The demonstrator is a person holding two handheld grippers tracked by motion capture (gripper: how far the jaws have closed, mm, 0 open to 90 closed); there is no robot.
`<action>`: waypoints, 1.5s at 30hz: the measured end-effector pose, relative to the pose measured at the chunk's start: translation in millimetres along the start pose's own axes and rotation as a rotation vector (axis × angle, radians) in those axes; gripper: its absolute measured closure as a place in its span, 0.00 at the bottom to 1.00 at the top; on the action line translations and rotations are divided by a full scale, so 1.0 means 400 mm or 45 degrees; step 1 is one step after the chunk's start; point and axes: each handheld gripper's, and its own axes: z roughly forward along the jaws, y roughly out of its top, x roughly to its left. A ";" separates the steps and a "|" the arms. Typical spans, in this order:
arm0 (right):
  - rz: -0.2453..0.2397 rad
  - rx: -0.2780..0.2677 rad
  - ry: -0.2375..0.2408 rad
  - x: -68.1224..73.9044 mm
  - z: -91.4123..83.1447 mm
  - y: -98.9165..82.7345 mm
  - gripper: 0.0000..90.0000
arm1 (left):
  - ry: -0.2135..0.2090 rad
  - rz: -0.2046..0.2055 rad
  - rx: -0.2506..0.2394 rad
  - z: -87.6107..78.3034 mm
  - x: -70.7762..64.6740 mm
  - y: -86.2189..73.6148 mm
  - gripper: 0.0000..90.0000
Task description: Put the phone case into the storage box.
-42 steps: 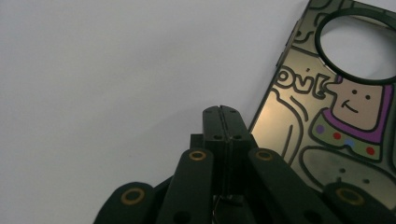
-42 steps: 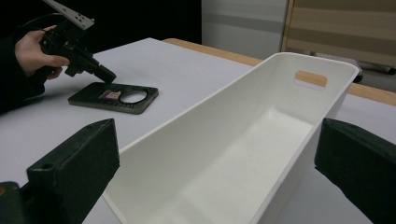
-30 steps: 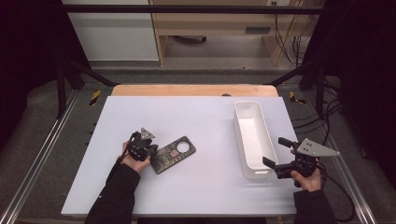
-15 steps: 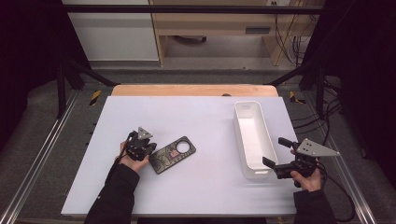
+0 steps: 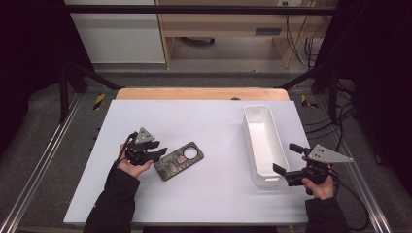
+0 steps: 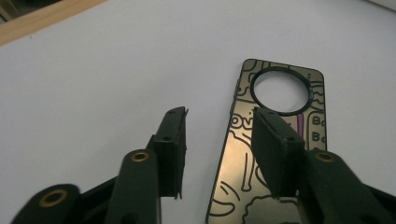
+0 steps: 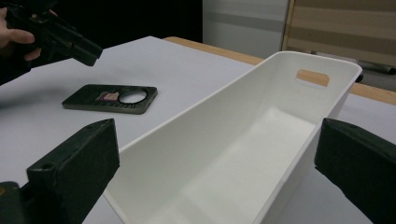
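Note:
A dark phone case (image 5: 179,160) with a round camera hole and cartoon print lies flat on the white table. My left gripper (image 5: 160,153) hovers just above the case's left end. Its jaws have just been opening, and they now stand apart with nothing between the pads. In the left gripper view the case (image 6: 238,182) lies below the right jaw, and the gripper (image 6: 219,116) is open over bare table and the case's edge. My right gripper (image 5: 284,158) is held wide open at the near end of the white bin (image 5: 250,141). The right gripper view looks into the empty bin (image 7: 280,93).
The right gripper view also has the case (image 7: 109,99) and the left gripper (image 7: 70,39) farther off. A wooden strip (image 5: 201,93) borders the table's far edge. Metal frame rails run along both sides.
The left gripper's jaws have opened and the hand has lifted a little from the case's left end. The case stays flat on the table. The right gripper has not moved.

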 end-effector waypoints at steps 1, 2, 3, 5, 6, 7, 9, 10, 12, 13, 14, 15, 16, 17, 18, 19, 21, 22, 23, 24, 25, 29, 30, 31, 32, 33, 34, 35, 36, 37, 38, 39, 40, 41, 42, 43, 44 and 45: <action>-0.002 -0.002 -0.001 0.000 -0.001 0.001 0.00 | -0.012 -0.003 -0.008 -0.002 0.000 0.002 0.53; -0.002 -0.002 -0.001 0.000 -0.001 0.001 0.00 | -0.026 -0.004 -0.022 -0.005 -0.001 0.004 0.53; -0.001 -0.001 0.000 0.000 -0.001 0.001 0.00 | -0.035 -0.007 -0.030 -0.007 -0.001 0.006 0.51; -0.002 -0.001 0.000 0.000 -0.001 0.001 0.00 | -0.054 -0.005 -0.053 -0.014 -0.005 0.013 0.44; -0.002 -0.002 -0.001 0.000 -0.001 0.001 0.00 | -0.059 -0.007 -0.057 -0.016 -0.005 0.015 0.40; -0.001 -0.003 -0.001 0.000 -0.001 0.001 0.00 | -0.062 -0.008 -0.061 -0.018 -0.006 0.017 0.38; -0.002 -0.002 -0.001 0.000 -0.002 0.001 0.00 | -0.051 0.011 -0.075 -0.024 -0.009 0.022 0.36; -0.001 -0.003 0.000 0.000 -0.002 0.001 0.00 | -0.052 0.029 -0.081 -0.025 -0.010 0.023 0.36; 0.001 -0.005 -0.002 -0.001 -0.003 0.002 0.00 | -0.066 0.067 -0.073 -0.024 -0.015 0.027 0.31; 0.000 -0.005 -0.001 -0.001 -0.003 0.002 0.00 | -0.058 0.081 -0.077 -0.023 -0.017 0.029 0.31; -0.002 -0.006 -0.002 -0.001 -0.004 0.002 0.00 | -0.051 0.087 -0.081 -0.023 -0.019 0.030 0.27; -0.002 -0.006 -0.002 -0.001 -0.004 0.002 0.00 | -0.047 0.092 -0.078 -0.022 -0.020 0.032 0.27; 0.000 -0.008 -0.003 -0.001 -0.004 0.003 0.00 | -0.040 0.091 -0.078 -0.022 -0.021 0.034 0.26; -0.001 -0.011 -0.003 -0.001 -0.005 0.004 0.00 | -0.030 0.095 -0.084 -0.023 -0.021 0.036 0.25; -0.001 -0.012 -0.003 0.000 -0.006 0.004 0.00 | -0.027 0.090 -0.094 -0.025 -0.021 0.037 0.21; 0.002 -0.015 -0.002 -0.001 -0.007 0.004 0.00 | -0.031 0.070 -0.094 -0.027 -0.021 0.039 0.15; 0.002 -0.014 -0.003 -0.001 -0.008 0.005 0.00 | -0.031 0.045 -0.082 -0.029 -0.023 0.043 0.12; 0.001 -0.015 -0.003 -0.001 -0.008 0.005 0.00 | -0.027 0.038 -0.068 -0.029 -0.024 0.045 0.08; 0.001 -0.014 -0.003 -0.001 -0.007 0.005 0.00 | -0.024 0.033 -0.060 -0.029 -0.025 0.047 0.06; 0.000 -0.014 -0.002 0.000 -0.007 0.005 0.00 | -0.026 0.035 -0.057 -0.028 -0.026 0.048 0.06; 0.000 -0.015 -0.002 0.000 -0.007 0.005 0.00 | -0.031 0.044 -0.053 -0.028 -0.027 0.049 0.05; 0.001 -0.012 -0.002 -0.001 -0.006 0.004 0.00 | -0.060 0.058 -0.022 -0.021 -0.033 0.056 0.04; 0.001 -0.011 -0.003 -0.001 -0.006 0.004 0.00 | -0.073 0.063 -0.018 -0.020 -0.035 0.058 0.03; 0.001 -0.011 -0.002 -0.001 -0.006 0.004 0.00 | -0.079 0.066 -0.013 -0.019 -0.038 0.061 0.02; 0.002 -0.012 -0.002 -0.001 -0.007 0.004 0.00 | -0.088 0.072 -0.008 -0.019 -0.040 0.064 0.02; 0.003 -0.013 -0.001 -0.001 -0.007 0.004 0.00 | -0.098 0.084 -0.002 -0.018 -0.042 0.067 0.02; 0.002 -0.014 0.000 -0.001 -0.007 0.004 0.00 | -0.105 0.094 0.001 -0.018 -0.045 0.069 0.01; 0.002 -0.014 -0.001 -0.001 -0.007 0.004 0.00 | -0.113 0.104 0.008 -0.017 -0.046 0.073 0.00; 0.001 -0.015 0.000 -0.001 -0.007 0.004 0.00 | -0.119 0.105 0.015 -0.016 -0.048 0.076 0.00; 0.000 -0.017 0.000 -0.001 -0.007 0.005 0.00 | -0.118 0.109 0.025 -0.014 -0.049 0.079 0.00; -0.001 -0.018 0.002 -0.001 -0.007 0.005 0.00 | -0.127 0.117 0.032 -0.013 -0.050 0.082 0.00; -0.002 -0.016 0.000 -0.001 -0.008 0.005 0.00 | -0.135 0.113 0.029 -0.012 -0.050 0.084 0.00; -0.002 -0.016 0.000 -0.001 -0.008 0.005 0.00 | -0.136 0.110 0.032 -0.010 -0.050 0.086 0.00; -0.004 -0.020 -0.002 -0.002 -0.007 0.005 0.00 | -0.133 0.112 0.034 -0.007 -0.050 0.088 0.00; -0.003 -0.020 -0.001 -0.002 -0.008 0.005 0.00 | -0.138 0.106 0.037 -0.005 -0.050 0.089 0.00; -0.002 -0.018 0.001 -0.002 -0.009 0.005 0.00 | -0.144 0.105 0.044 -0.003 -0.050 0.090 0.00; -0.001 -0.019 0.000 -0.002 -0.009 0.005 0.00 | -0.139 0.107 0.052 0.000 -0.051 0.091 0.00; -0.001 -0.019 0.000 -0.002 -0.009 0.005 0.00 | -0.143 0.103 0.059 0.002 -0.052 0.091 0.00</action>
